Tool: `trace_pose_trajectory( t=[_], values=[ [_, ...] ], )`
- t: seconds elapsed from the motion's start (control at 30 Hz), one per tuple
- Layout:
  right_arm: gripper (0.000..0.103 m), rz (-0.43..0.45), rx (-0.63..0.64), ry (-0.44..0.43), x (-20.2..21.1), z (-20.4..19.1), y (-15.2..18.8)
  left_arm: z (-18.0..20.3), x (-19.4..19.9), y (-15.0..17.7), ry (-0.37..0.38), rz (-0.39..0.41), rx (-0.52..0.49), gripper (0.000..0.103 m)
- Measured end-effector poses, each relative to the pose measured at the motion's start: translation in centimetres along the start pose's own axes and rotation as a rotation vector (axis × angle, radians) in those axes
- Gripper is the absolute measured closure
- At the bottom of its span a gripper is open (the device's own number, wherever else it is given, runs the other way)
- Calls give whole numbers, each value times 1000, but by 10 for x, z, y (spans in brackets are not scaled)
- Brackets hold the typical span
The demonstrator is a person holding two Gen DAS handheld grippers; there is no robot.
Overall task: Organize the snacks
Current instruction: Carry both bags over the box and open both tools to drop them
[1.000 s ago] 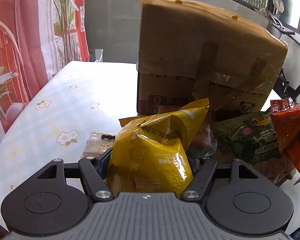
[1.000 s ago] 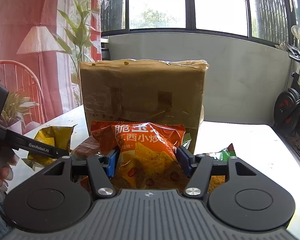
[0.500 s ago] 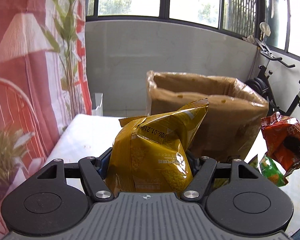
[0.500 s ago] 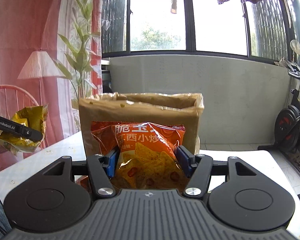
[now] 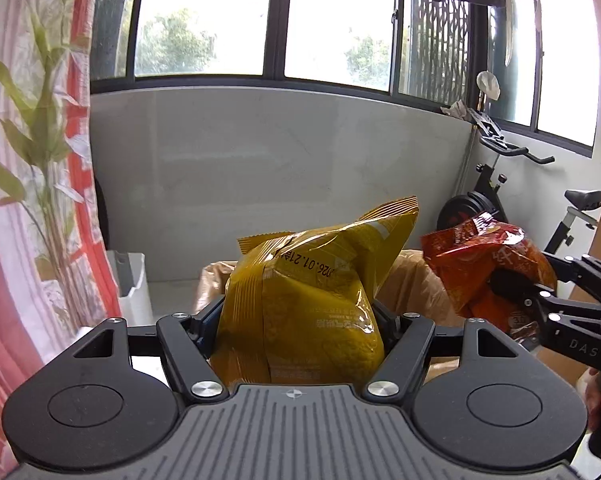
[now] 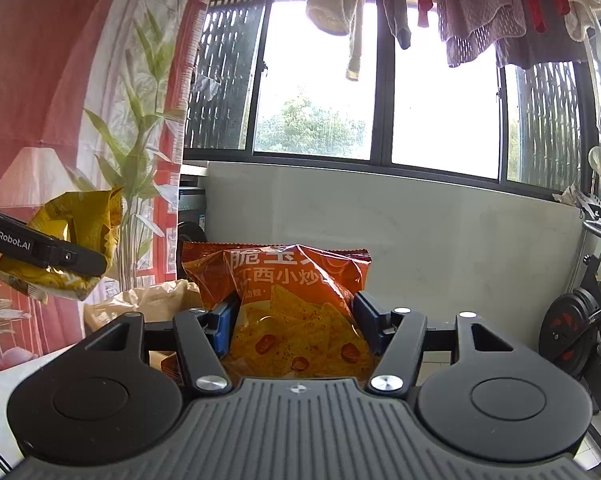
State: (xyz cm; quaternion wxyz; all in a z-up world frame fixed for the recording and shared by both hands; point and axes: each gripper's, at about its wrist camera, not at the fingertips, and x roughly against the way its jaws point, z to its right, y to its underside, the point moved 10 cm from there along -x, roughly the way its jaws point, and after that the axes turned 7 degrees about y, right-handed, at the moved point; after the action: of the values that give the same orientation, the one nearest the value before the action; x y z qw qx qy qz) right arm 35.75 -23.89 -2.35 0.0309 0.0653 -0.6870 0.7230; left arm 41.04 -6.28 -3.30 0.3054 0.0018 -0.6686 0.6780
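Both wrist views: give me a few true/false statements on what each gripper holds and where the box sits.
1. The left gripper clamps a yellow snack bag. True.
2. The right gripper is empty. False: it grips an orange chip bag.
3. Both bags are held in the air. True.
4. The cardboard box sits above the yellow bag. False: its rim shows lower, behind the bag.
5. An exercise bike stands at right. True.

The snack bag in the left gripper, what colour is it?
Yellow. The snack bag, clamped in the left gripper, shows best in the left wrist view.
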Motion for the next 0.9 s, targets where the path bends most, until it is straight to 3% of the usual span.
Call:
trace_pose_trajectory(
  t=[0.1, 0.33, 0.47, 0.67, 0.9],
  values=[
    [41, -44, -22, 3, -33, 1, 2, -8, -36, -11, 25, -4, 72, 30],
    [41, -100, 48, -11, -79, -18, 18, -15, -85, -11, 27, -16, 101, 29],
    [40, -160, 27, -21, -96, -23, 32, -23, -95, 1, 31, -28, 121, 18],
    [30, -224, -72, -35, -102, -16, 40, -26, -97, 4, 12, -26, 52, 11],
    [26, -205, -180, -23, -73, 0, 25, -44, -65, 5, 2, -9, 113, 11]
  ],
)
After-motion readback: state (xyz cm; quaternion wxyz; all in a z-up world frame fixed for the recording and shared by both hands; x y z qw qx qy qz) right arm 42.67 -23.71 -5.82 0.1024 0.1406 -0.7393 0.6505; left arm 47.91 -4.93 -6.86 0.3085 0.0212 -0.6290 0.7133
